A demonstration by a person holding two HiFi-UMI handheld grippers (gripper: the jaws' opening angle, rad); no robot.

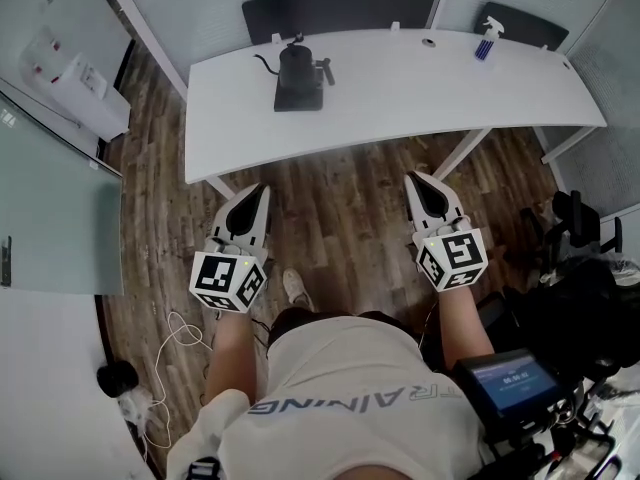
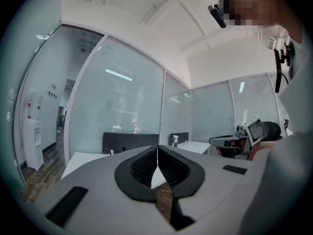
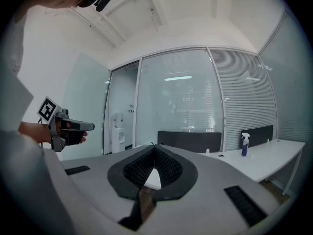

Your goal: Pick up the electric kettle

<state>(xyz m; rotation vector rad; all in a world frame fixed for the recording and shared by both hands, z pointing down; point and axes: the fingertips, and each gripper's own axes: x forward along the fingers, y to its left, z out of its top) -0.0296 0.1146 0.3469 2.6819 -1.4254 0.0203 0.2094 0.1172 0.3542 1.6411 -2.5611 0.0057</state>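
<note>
In the head view, a black gooseneck electric kettle (image 1: 297, 71) stands on its dark base on the left part of a long white table (image 1: 400, 98). Both grippers are over the wooden floor, short of the table's near edge and well apart from the kettle. My left gripper (image 1: 262, 190) sits below and slightly left of the kettle, my right gripper (image 1: 413, 179) further right. Each points level toward the table. The left gripper's jaws (image 2: 157, 149) meet at the tips with nothing between them. The right gripper's jaws (image 3: 154, 145) are likewise shut and empty. The kettle does not show in either gripper view.
A blue spray bottle (image 1: 485, 40) stands at the table's far right. Dark chair backs (image 1: 335, 10) line the far side, before glass walls. A water dispenser (image 1: 85, 93) stands at left. An office chair (image 1: 575, 223) is at right, and a white cable (image 1: 170, 338) lies on the floor.
</note>
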